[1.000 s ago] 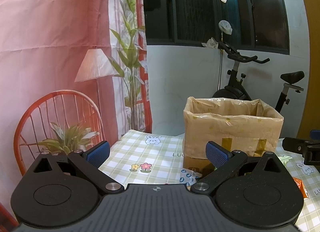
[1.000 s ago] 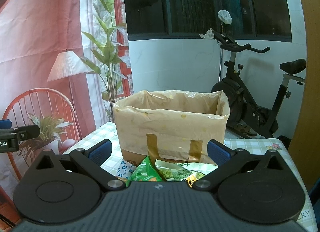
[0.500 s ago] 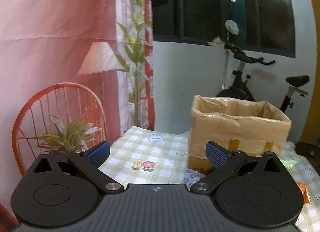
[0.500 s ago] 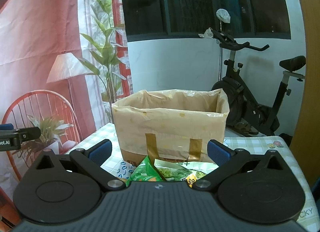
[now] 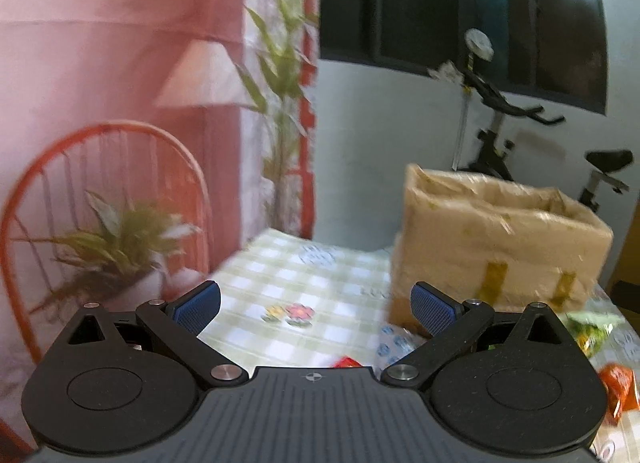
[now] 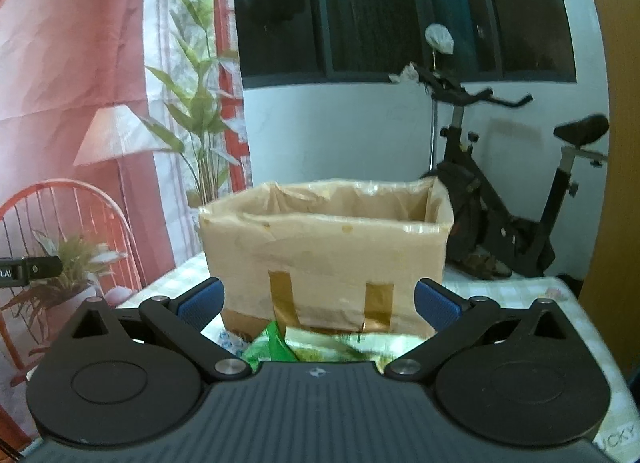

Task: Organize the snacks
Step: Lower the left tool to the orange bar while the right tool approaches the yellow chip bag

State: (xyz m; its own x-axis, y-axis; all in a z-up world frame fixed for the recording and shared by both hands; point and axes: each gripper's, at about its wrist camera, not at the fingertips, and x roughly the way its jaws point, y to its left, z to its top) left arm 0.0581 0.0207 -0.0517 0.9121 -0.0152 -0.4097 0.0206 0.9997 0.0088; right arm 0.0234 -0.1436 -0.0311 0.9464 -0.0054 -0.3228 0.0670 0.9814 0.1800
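Both grippers empty over the snack bench, jaws spread wide.

Left wrist view: the left gripper [image 5: 314,305] holds nothing; the cardboard box [image 5: 496,239] stands right of centre on the checked bench [image 5: 280,283], an orange packet [image 5: 618,383] at the right edge. Right wrist view: the right gripper [image 6: 318,301] is likewise empty; the box [image 6: 326,255] stands at centre, a green snack bag [image 6: 272,347] just below it.

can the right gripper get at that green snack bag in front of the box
Probably yes. The right gripper is open and empty, and the green snack bag lies just below its fingers, in front of the box, with nothing between.
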